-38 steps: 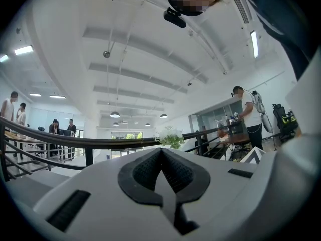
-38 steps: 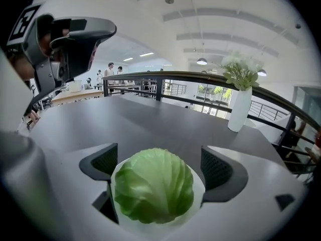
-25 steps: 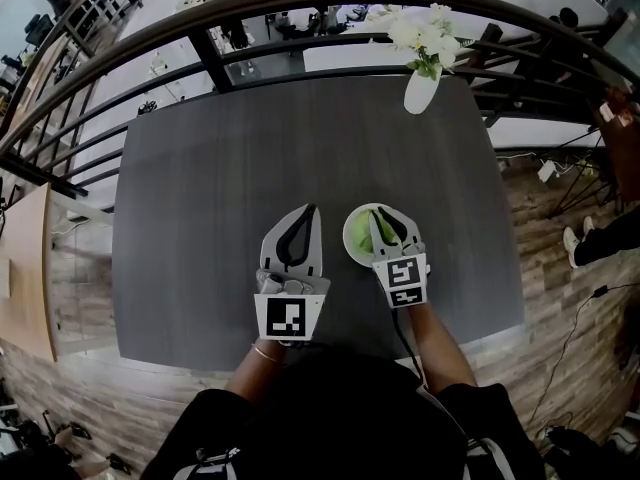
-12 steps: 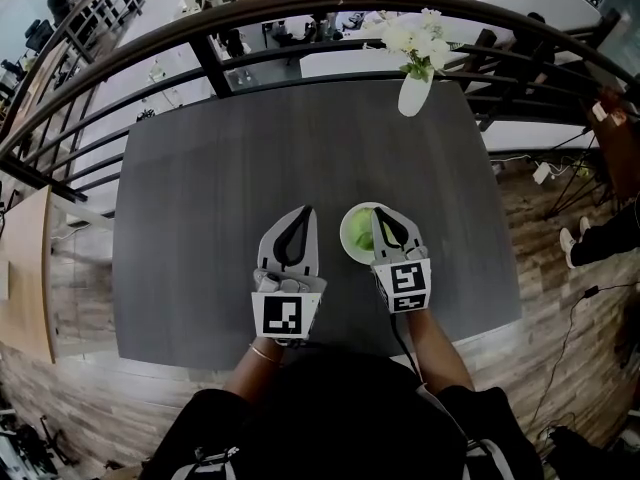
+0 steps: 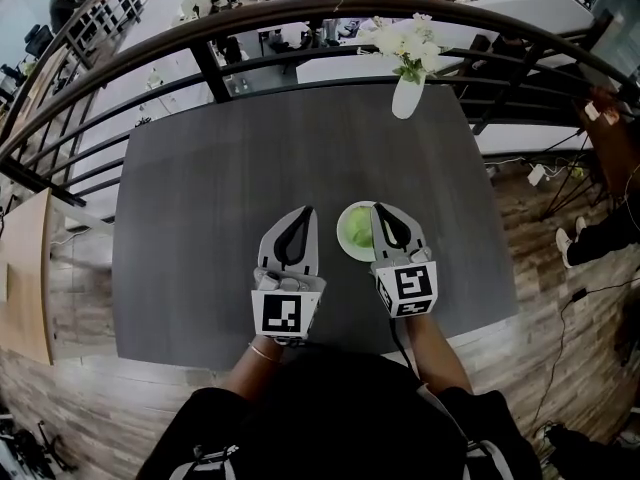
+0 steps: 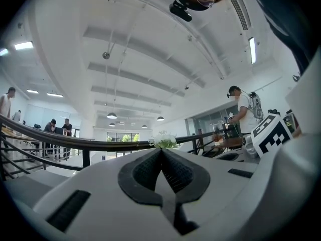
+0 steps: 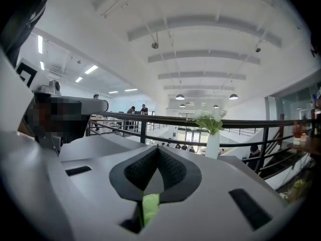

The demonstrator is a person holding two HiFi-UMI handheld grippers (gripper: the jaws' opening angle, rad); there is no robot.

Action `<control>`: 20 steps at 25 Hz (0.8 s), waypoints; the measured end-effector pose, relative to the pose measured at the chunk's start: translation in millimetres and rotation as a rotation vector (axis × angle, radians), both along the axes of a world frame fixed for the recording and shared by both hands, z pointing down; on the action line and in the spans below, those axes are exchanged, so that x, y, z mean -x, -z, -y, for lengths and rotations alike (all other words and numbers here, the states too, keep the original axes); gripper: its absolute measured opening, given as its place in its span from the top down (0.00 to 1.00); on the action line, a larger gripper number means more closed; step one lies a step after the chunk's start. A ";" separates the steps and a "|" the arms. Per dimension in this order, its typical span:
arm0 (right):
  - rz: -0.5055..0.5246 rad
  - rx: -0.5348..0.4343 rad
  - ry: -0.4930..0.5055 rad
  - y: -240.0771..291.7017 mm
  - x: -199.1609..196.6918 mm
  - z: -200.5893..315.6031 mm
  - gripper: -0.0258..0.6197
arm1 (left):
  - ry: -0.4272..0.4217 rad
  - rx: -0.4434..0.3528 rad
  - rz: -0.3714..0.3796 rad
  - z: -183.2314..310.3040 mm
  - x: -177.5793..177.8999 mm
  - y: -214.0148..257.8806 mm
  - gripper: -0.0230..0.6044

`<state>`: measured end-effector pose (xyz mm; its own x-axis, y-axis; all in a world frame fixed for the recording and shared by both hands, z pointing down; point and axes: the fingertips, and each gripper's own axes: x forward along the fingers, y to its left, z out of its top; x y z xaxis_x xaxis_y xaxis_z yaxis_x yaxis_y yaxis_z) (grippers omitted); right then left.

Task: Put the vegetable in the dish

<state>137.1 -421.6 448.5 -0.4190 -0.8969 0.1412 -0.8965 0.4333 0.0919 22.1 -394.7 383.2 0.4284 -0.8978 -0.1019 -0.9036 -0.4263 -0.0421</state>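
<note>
Since a second ago, the right gripper (image 5: 377,208) is found shifted off the middle of the dish (image 5: 340,234) toward its right rim, and more of the vegetable (image 5: 354,231) is uncovered. Both grippers are held side by side over the near half of the table (image 5: 220,168), pointed away from the body and about level, with each forearm stretched straight forward. A bracelet (image 5: 265,352) is worn on the left wrist. The left gripper (image 5: 309,210) is kept just left of the dish, apart from it. In the left gripper view the left gripper (image 6: 161,149) is shown with its pads pressed together and nothing between them. In the right gripper view the right gripper (image 7: 158,147) is likewise closed tip to tip. A green sliver (image 7: 149,208) is seen in the slot behind its pads, and whether it is pinched there or only glimpsed through the gap cannot be told. The vegetable is seen lying in the dish from the head view alone; the dish is hidden below the jaws in both gripper views. From above, the hands are covered by the marker cubes (image 5: 285,315). The vase (image 5: 404,96) at the table's far edge is caught whole in the right gripper view (image 7: 212,145), while only its flowers (image 6: 165,141) are made out above the left jaws.
</note>
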 end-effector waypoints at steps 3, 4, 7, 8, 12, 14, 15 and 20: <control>0.011 -0.013 -0.003 10.3 -0.5 -5.0 0.95 | -0.009 -0.007 -0.001 -2.9 -2.3 2.8 0.96; 0.016 -0.019 -0.003 13.7 -0.1 -6.9 0.95 | -0.013 -0.006 -0.002 -4.1 -2.7 3.1 0.96; 0.023 -0.041 -0.005 24.4 0.2 -12.9 0.95 | -0.023 -0.005 -0.001 -8.2 -4.7 4.2 0.96; 0.024 -0.048 -0.007 27.9 -0.4 -15.0 0.95 | -0.027 -0.007 -0.003 -9.6 -5.6 5.4 0.96; 0.033 -0.069 -0.007 40.8 -1.0 -23.6 0.95 | -0.042 -0.007 -0.007 -14.5 -8.3 8.7 0.96; 0.036 -0.080 -0.006 47.1 -0.8 -27.0 0.95 | -0.050 -0.008 -0.005 -15.7 -9.3 10.1 0.96; 0.039 -0.086 -0.006 50.1 -1.0 -28.6 0.95 | -0.054 -0.008 -0.005 -16.2 -9.8 10.7 0.96; 0.030 -0.120 -0.009 60.6 -2.0 -38.4 0.95 | -0.070 -0.018 -0.007 -21.9 -13.1 13.9 0.96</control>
<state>139.0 -383.2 387.9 -0.4133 -0.9103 0.0203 -0.9034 0.4128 0.1158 35.2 -372.8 369.3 0.4891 -0.8638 -0.1205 -0.8720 -0.4876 -0.0440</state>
